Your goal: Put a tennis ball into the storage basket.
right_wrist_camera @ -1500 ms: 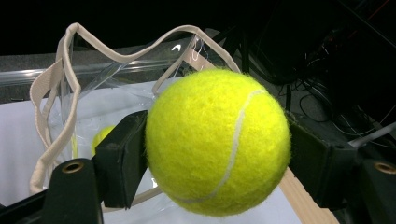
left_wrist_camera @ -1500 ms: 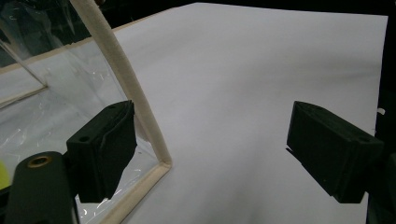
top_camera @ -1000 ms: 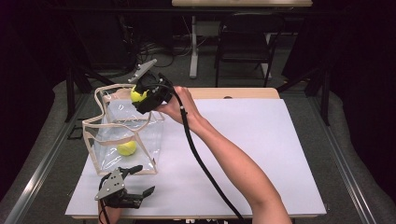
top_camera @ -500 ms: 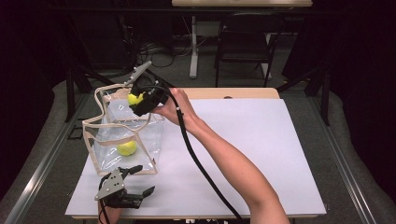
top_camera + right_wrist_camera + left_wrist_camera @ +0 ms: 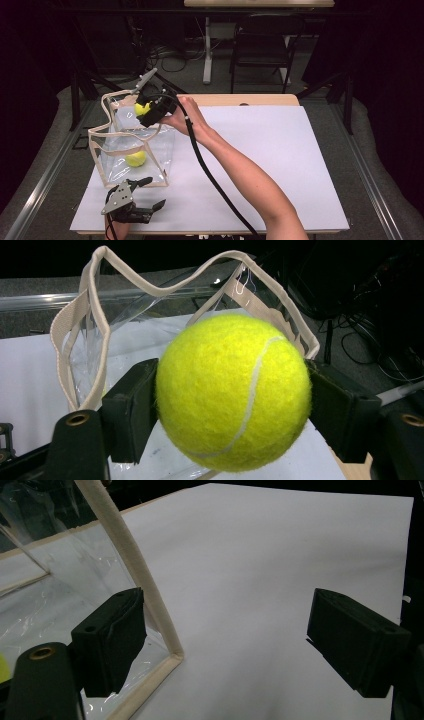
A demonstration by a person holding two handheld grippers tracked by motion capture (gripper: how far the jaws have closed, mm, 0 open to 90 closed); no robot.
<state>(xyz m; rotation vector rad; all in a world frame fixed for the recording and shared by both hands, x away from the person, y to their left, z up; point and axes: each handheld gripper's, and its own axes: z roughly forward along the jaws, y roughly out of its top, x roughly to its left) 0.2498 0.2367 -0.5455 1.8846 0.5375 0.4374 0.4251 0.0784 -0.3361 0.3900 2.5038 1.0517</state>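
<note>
In the right gripper view, the right gripper (image 5: 232,400) clamped a fuzzy yellow-green tennis ball (image 5: 233,392) with a curved white seam between its two black jaws, one pad pressed to each side of the ball. The ball hung in front of the open mouth of a clear plastic bag (image 5: 125,325) edged with beige fabric trim, whose rim ran in a wavy loop behind and above the ball. The bag stood on a white table surface (image 5: 27,385). Beyond the bag lay a grey floor strip (image 5: 45,287) and darkness, and dark cables (image 5: 360,340) trailed at the right. A wooden table edge (image 5: 352,472) showed at the lower right.
</note>
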